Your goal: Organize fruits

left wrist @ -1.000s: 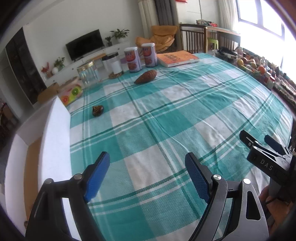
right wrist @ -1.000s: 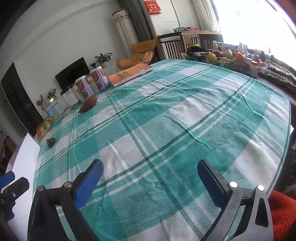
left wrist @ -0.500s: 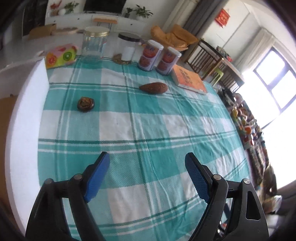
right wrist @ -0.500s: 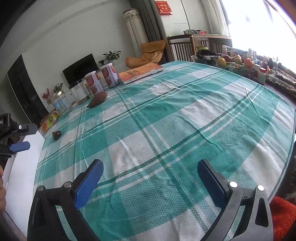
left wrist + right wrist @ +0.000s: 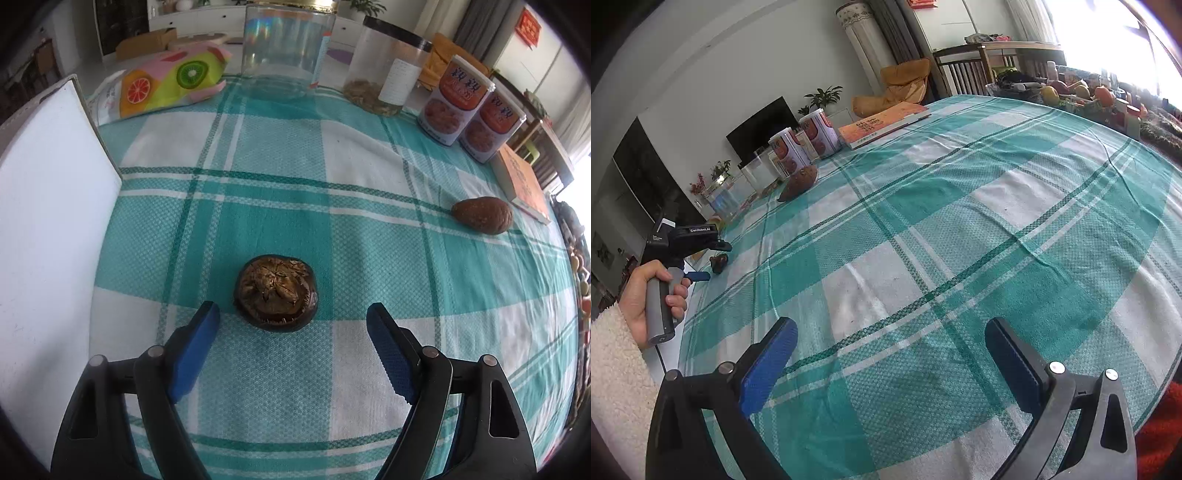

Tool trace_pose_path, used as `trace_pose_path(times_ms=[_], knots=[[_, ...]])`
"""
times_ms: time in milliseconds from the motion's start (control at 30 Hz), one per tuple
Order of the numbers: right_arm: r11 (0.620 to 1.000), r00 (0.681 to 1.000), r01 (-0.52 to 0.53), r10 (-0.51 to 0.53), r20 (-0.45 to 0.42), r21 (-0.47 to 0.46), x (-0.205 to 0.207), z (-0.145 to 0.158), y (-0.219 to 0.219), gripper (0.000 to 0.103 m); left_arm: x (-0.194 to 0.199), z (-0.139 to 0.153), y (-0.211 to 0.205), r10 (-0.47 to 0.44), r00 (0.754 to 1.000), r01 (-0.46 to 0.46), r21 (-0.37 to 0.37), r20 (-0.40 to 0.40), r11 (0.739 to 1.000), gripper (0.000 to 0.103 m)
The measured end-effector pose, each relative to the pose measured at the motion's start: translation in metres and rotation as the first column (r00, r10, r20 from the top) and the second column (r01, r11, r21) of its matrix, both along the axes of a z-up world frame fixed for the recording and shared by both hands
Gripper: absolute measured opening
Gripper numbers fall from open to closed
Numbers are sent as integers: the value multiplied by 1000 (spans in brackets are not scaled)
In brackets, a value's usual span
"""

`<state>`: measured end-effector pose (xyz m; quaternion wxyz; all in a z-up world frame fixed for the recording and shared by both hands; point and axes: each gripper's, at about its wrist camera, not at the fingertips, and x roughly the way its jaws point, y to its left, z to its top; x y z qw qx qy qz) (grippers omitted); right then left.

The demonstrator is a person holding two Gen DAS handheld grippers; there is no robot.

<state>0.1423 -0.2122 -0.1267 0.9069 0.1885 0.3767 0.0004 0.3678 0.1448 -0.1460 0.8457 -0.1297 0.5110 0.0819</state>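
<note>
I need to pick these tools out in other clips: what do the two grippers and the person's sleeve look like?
Both the left gripper and the right gripper have black frames with silver bolts and blue ribbed pads on the fingers. The left has a grey handle, a trailing black cable and white lettering on its body. The sleeve is cream fleece.

Dark round fruit (image 5: 275,293): brown-black, squat, dry cracked tan crown facing up. Sits flat on green check of cloth (image 5: 332,155), near your left table edge. In right wrist view same fruit (image 5: 719,263) small, far left, detail too small to read.

Brown fruit (image 5: 482,215): oval, rough matte skin, pointed tip toward left in left wrist view. Lies on its side, well apart from dark one, near table's far end. Right wrist view (image 5: 798,182): same, lying flat.
</note>
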Motion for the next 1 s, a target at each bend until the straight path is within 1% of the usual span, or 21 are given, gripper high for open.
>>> trace_pose_path(times_ms=[33,67,100,133,233,367,600,833,1000], knots=[[1000,1000,0,0,-1,-1,0,0,0,101,-2,0,-5,-12,1000,11,36,17,999,79],[1000,1000,1,-1,0,0,0,0,0,101,-2,-2,-9,-26,999,24,69,19,997,66],[1000,1000,4,-4,3,2,-1,0,-1,101,-4,-2,-14,-37,999,34,124,24,992,57],[1000,1000,7,-7,5,4,-1,1,-2,101,-5,-1,-17,-61,998,55,143,35,988,44],[1000,1000,14,-14,4,17,-1,0,-5,101,-12,-1,-23,-86,996,80,162,36,984,43],[1000,1000,13,-13,2,25,0,0,-5,101,-26,4,-29,-82,996,73,167,43,983,43],[1000,1000,12,-13,17,25,-3,3,-5,101,-59,19,-55,-119,992,112,136,48,984,43],[1000,1000,10,-10,30,24,-5,5,-4,101,-104,32,-90,-167,984,160,105,63,982,44],[1000,999,10,-11,33,28,-6,6,-5,101,-138,32,-104,-193,979,187,82,66,979,44]])
